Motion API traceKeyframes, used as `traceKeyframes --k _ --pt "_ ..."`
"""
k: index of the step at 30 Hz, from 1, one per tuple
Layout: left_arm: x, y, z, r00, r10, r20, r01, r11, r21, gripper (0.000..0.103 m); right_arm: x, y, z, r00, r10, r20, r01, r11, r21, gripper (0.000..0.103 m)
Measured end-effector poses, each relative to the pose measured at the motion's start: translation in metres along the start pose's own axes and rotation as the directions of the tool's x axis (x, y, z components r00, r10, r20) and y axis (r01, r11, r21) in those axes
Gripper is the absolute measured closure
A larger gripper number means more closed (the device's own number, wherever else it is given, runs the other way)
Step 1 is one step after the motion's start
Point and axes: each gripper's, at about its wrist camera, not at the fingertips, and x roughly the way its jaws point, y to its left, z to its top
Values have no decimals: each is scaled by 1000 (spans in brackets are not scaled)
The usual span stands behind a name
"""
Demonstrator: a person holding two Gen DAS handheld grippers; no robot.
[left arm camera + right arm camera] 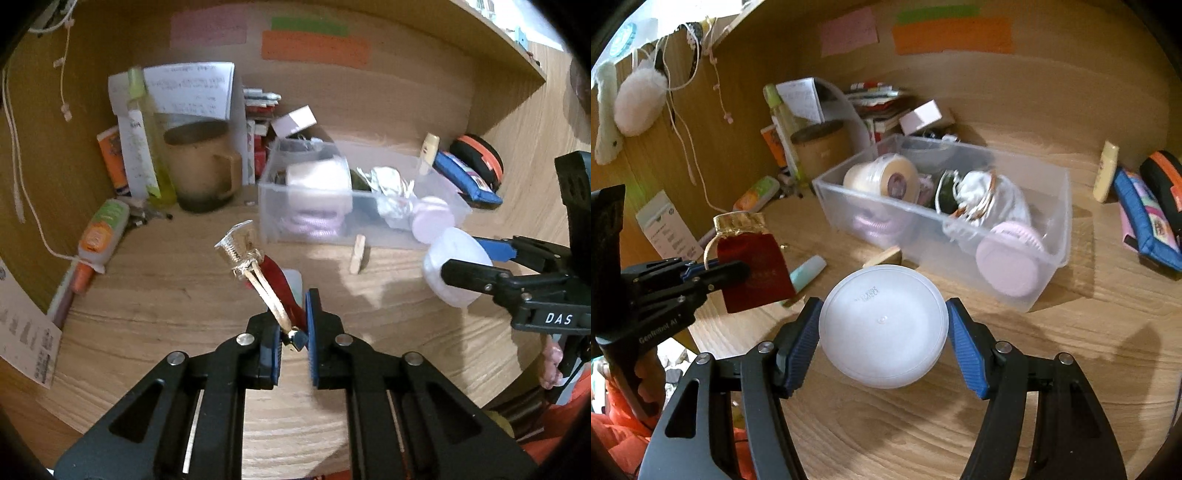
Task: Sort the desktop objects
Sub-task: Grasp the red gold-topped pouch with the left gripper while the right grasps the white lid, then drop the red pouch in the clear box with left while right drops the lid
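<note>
Here both hands carry something, so the step in hand seems to be the transport of two objects toward the clear plastic storage box that stands at the far middle of the wooden desk. The left gripper is closed narrow on a small dark red velvet pouch with a gold top and a cream drawstring; the pouch sticks up and forward from between the blue pads, above the desk and on the near left of the box. The right gripper is opened rather wide, but its two blue pads press on both sides of a round white translucent plastic lid or tub, which it holds in the air, near the front wall of the box.

The box already contains a roll of tape, a white cloth bag and a round pink case. I judge that the next move calls for bringing each object over the rim of the box and releasing it only there. The free space looks to be at the far right part of the box. A small wooden clip lies on the desk just before the box, and it is not yet sorted.
</note>
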Motion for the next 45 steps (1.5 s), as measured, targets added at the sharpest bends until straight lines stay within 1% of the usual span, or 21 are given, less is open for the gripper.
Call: traceKeyframes --k 5,10,17,25,30,36,45 --pt "-4 -3 9 999 11 39 -11 1000 12 92 -9 -8 9 999 -16 35 16 1000 7 40" --pt "-6 -4 22 998 1 58 -3 1000 23 92 -16 -18 21 998 -28 64 26 999 21 40" --pt "-12 -12 50 993 -22 114 14 998 65 92 -28 -30 39 992 -50 118 46 998 32 40" --pt "-5 -21 84 988 -41 150 25 994 109 92 -26 -46 61 987 -75 139 70 997 38 40" --pt "4 -27 103 984 -74 160 51 989 142 92 -18 -54 74 987 -88 134 84 996 39 40" --pt "21 -32 118 982 -113 150 87 981 172 92 -4 -65 85 988 -100 118 94 994 49 40" --pt "58 -36 136 982 -144 122 120 976 181 92 30 -80 96 988 -142 53 140 989 46 40"
